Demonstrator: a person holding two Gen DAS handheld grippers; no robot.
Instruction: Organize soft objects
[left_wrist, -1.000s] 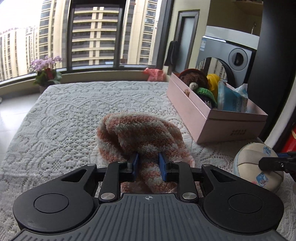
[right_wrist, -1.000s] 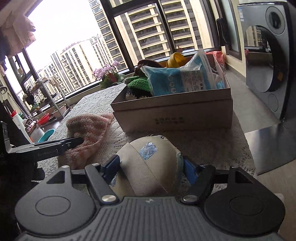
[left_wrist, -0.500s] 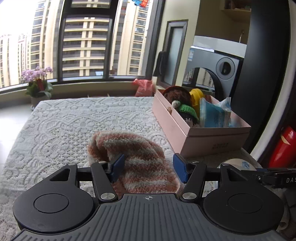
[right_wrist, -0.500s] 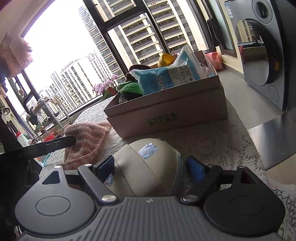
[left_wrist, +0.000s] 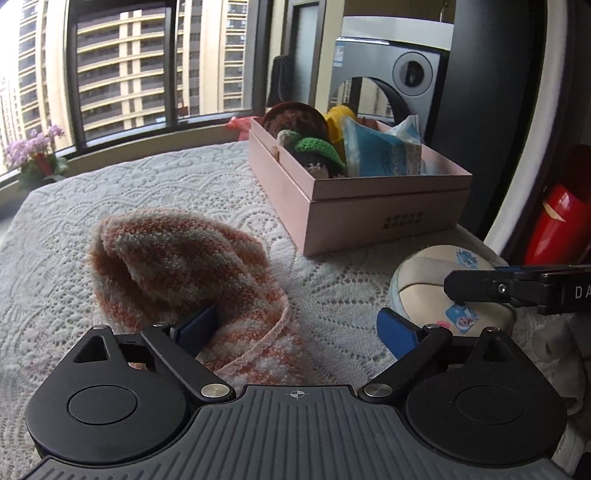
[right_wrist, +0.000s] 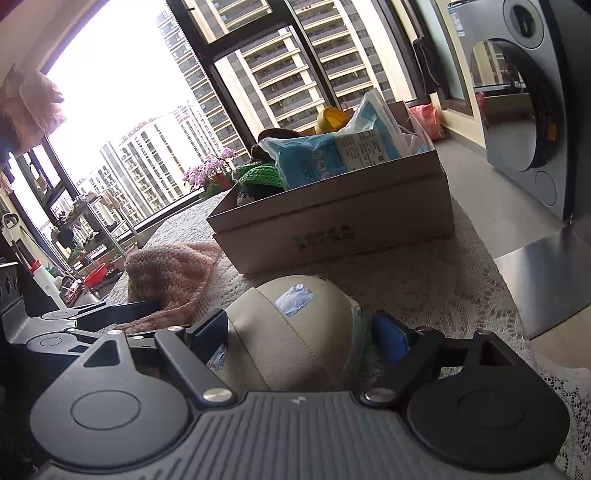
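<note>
The jaws of the left gripper (left_wrist: 295, 328) have just been opening and stand wide, with the striped towel (left_wrist: 177, 266) lying loose by the left pad, long axis running away toward the window. The right gripper (right_wrist: 299, 332) brackets the beige cap (right_wrist: 291, 328), jaws wide. Beyond on the lace-covered desk (left_wrist: 147, 184) stands the pink box (left_wrist: 369, 214), already holding knitted toys (left_wrist: 314, 147) and a blue packet (left_wrist: 380, 151).

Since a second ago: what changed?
Left tongs have just been opening, letting go of the striped towel, which lies slumped on the table. Right tongs widened slightly around the beige cap. Pink box unchanged.
</note>
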